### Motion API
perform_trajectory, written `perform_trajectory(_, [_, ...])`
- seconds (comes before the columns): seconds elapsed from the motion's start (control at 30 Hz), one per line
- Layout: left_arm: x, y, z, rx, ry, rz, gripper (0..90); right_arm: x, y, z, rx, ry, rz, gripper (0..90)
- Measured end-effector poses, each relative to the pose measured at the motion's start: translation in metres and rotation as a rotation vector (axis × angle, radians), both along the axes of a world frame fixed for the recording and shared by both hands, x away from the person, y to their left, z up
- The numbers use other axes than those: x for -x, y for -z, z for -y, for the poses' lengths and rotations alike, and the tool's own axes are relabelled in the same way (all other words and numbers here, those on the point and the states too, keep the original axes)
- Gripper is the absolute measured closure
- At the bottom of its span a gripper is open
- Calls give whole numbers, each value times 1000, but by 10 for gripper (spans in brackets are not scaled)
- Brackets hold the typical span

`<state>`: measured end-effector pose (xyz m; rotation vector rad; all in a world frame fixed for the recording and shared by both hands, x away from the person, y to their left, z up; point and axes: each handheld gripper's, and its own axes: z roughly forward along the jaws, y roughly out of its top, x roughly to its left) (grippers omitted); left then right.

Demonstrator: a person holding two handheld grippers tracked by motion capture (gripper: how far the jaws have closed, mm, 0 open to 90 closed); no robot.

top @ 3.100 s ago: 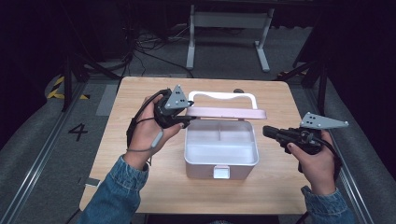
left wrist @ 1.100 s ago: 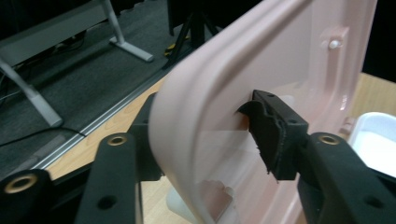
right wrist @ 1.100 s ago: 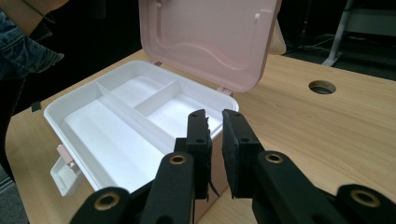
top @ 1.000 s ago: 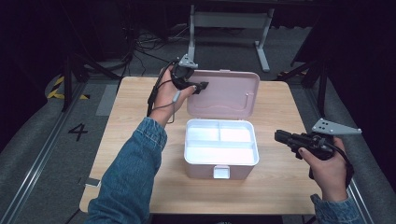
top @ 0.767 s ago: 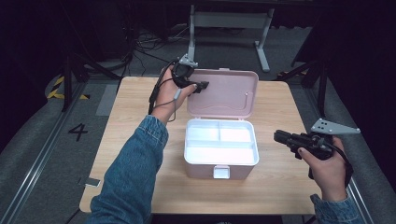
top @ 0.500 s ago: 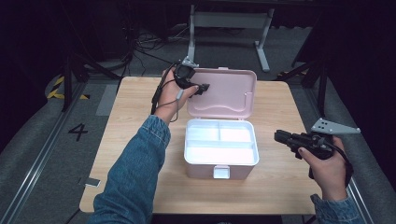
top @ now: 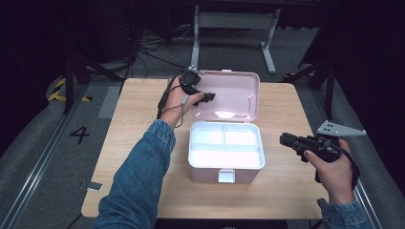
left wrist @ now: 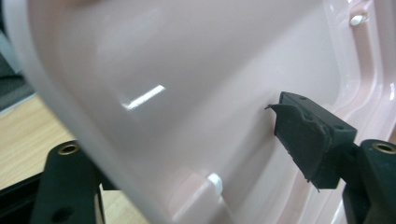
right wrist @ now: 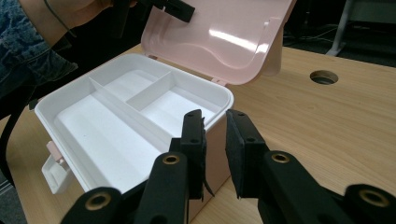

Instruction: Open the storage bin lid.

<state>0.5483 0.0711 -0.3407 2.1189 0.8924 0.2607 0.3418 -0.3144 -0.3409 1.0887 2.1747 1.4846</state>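
Observation:
A white box (top: 224,168) with a divided tray stands mid-table, its pink lid (top: 234,95) swung back and upright. My left gripper (top: 206,96) is at the lid's upper left edge. In the left gripper view its jaws (left wrist: 187,140) straddle that edge and have just been opening. One pad (left wrist: 303,140) stands just off the lid's inner face. My right gripper (top: 283,141) hovers right of the box, pointing at it. Its jaws (right wrist: 215,123) have a narrow gap, have just been opening, and hold nothing. The right gripper view shows the box rim (right wrist: 219,95) and lid (right wrist: 224,37).
A white latch (top: 226,175) sticks out of the box's front wall. The wooden table (top: 138,143) has a round cable hole (right wrist: 323,77) right of the lid. A metal stand (top: 234,19) is on the floor behind the table.
The lid, half-raised three seconds ago, now stands fully back. In the last second my left hand sank slightly along the lid edge and its jaws spread. The right hand stayed put.

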Motion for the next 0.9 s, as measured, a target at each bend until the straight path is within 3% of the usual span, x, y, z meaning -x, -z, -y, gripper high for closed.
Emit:
perform_trajectory(0.27, [-5,14,-1,0,-32,-64,236,0,0,-1,-8,-4,-1,757])
perform_trajectory(0.57, [-9,36,-6,-47,-64,-203,219,0,0,-1,-12,-6,-3,741])
perform_trajectory(0.73, [-10,43,-8,-54,-81,-244,216,0,0,-1,-13,-6,-3,737])
perform_trajectory(0.9, [-8,43,-10,-61,-83,-238,220,-1,1,-2,-13,-7,-2,732])
